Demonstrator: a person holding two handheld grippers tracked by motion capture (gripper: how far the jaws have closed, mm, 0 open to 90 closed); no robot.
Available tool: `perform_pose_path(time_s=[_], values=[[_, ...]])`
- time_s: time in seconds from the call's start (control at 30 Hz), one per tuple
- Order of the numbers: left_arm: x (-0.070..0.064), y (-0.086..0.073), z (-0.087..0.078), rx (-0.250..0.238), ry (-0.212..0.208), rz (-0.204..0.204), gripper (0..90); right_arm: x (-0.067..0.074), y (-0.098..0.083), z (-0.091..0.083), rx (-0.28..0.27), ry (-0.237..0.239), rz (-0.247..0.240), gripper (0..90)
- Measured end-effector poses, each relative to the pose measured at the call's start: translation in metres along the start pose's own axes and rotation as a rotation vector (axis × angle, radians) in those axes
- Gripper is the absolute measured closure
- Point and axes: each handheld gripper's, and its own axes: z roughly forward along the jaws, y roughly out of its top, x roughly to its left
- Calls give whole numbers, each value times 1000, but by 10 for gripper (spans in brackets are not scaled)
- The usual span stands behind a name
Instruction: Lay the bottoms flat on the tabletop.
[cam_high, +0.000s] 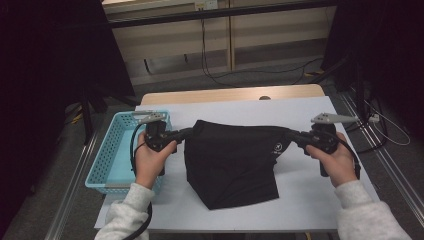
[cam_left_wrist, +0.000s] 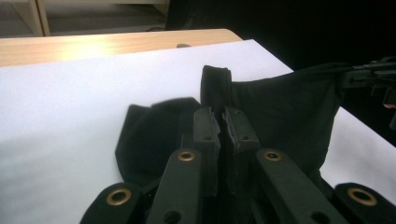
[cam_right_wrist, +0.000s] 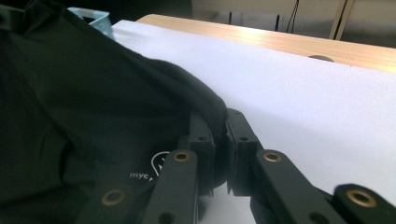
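A black garment with a small white logo hangs stretched between both grippers above the white sheet; its lower part rests on the sheet. My left gripper pinches the garment's left top corner, its jaws pressed together on the black hem. My right gripper pinches the right top corner, jaws closed on a rolled edge of black fabric beside the white logo. A hand holds each gripper from below. The right gripper shows far off in the left gripper view.
A light blue plastic basket stands at the table's left edge, just behind my left hand. The wooden table top shows beyond the sheet. Cables lie on the floor behind the table. Dark curtains hang at both sides.
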Motion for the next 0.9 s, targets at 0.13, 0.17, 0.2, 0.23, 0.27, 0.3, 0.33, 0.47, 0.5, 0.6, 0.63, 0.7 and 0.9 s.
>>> perform_pose_path(time_s=[0.13,0.17,0.2,0.23,0.27,0.3,0.33,0.47,0.5,0.6,0.63,0.7,0.9], values=[[15,41,13,-20,71,12,851,-18,49,36,14,-43,12,854],[21,59,19,-63,116,5,852,-21,62,43,-5,-65,22,854],[26,71,23,-98,153,0,848,-25,83,51,-71,-111,68,849],[29,79,27,-114,179,-5,819,-25,98,56,-153,-147,107,817],[31,86,32,-129,203,-13,722,-24,107,60,-205,-184,125,735],[31,89,37,-130,216,-19,572,-22,116,65,-242,-232,123,616],[28,88,42,-122,220,-21,465,-18,121,69,-252,-239,110,542],[12,64,55,-49,156,-4,300,-4,102,73,-126,-192,6,384],[7,56,57,-25,134,-5,268,-2,91,72,-101,-188,-8,379],[-11,28,61,16,86,21,245,3,52,63,-53,-161,-8,320],[-16,21,61,27,68,25,236,6,36,57,-35,-160,-9,308],[-26,6,58,39,51,38,222,11,11,47,-11,-157,-35,303],[-43,-30,47,80,32,83,208,30,-47,22,0,-153,-31,257]])
